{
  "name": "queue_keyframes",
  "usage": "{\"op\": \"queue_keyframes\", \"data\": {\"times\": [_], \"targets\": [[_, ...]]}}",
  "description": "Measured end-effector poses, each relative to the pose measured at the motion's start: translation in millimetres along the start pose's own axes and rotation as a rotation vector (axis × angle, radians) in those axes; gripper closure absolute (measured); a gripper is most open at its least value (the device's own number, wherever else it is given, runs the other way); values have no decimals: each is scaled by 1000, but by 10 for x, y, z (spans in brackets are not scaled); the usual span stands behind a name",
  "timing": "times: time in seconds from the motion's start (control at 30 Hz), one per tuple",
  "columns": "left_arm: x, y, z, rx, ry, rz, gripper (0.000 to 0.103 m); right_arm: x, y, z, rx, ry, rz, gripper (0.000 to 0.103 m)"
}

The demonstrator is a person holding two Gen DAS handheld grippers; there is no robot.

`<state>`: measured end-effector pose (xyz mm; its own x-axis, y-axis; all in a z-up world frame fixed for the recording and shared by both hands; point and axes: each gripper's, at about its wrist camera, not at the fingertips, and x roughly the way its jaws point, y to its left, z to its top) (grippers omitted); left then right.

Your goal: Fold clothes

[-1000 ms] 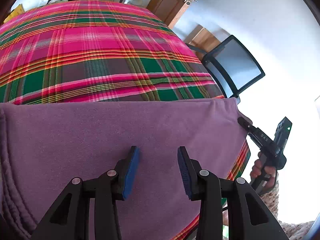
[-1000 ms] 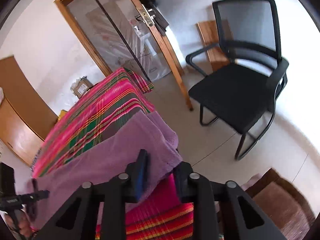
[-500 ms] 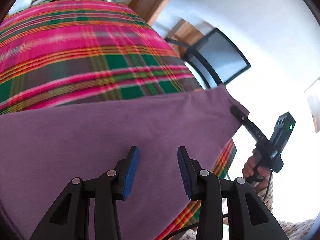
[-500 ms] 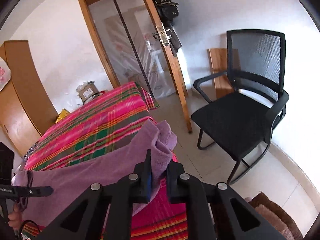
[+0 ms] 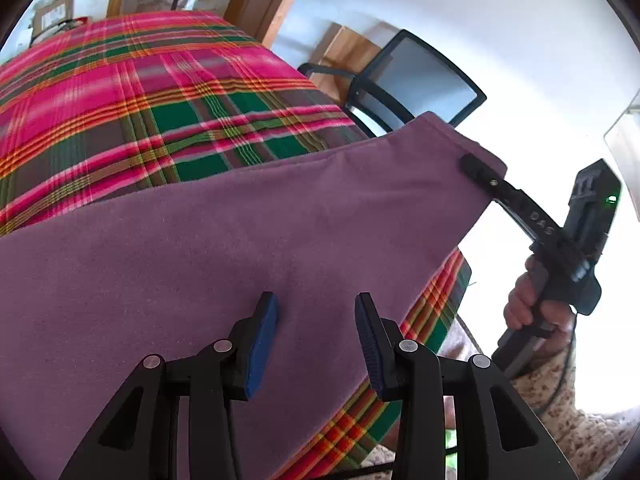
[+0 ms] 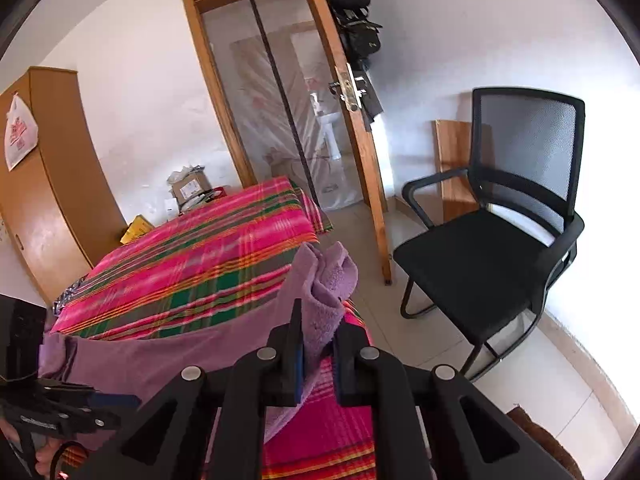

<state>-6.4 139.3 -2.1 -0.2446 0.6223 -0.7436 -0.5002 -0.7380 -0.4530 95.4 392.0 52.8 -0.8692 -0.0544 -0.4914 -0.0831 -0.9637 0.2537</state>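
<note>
Overhead, fuzzy purple fleece garment [image 6: 324,280] across smooth plaid bedspread [image 5: 120,92].

white walls [image 6: 140,92] | wooden door [image 6: 344,120] | black mesh chair [image 6: 500,240] | wardrobe [image 6: 52,184]

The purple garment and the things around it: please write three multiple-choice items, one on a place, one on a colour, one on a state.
1. Where does the purple garment lie?
A on the chair
B on the plaid bedspread
C on the floor

2. What colour is the office chair?
A black
B white
C red

3. What is the right gripper doing?
A open, holding nothing
B shut on the garment
C shut on a box

Answers:
1 B, plaid shows around the cloth.
2 A, frame and seat are black.
3 B, a fleecy corner sits pinched between its pads.
</note>
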Motion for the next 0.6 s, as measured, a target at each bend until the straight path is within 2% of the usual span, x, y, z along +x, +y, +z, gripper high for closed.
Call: {"op": "queue_keyframes", "data": {"times": [0.3,0.6], "targets": [[-42,8,-79,-11,-5,-26,61,-270,442,187,-106,-64,80,92],[-147,163,-144,-60,-7,-77,60,-374,1115,249,-230,-79,217,92]]}}
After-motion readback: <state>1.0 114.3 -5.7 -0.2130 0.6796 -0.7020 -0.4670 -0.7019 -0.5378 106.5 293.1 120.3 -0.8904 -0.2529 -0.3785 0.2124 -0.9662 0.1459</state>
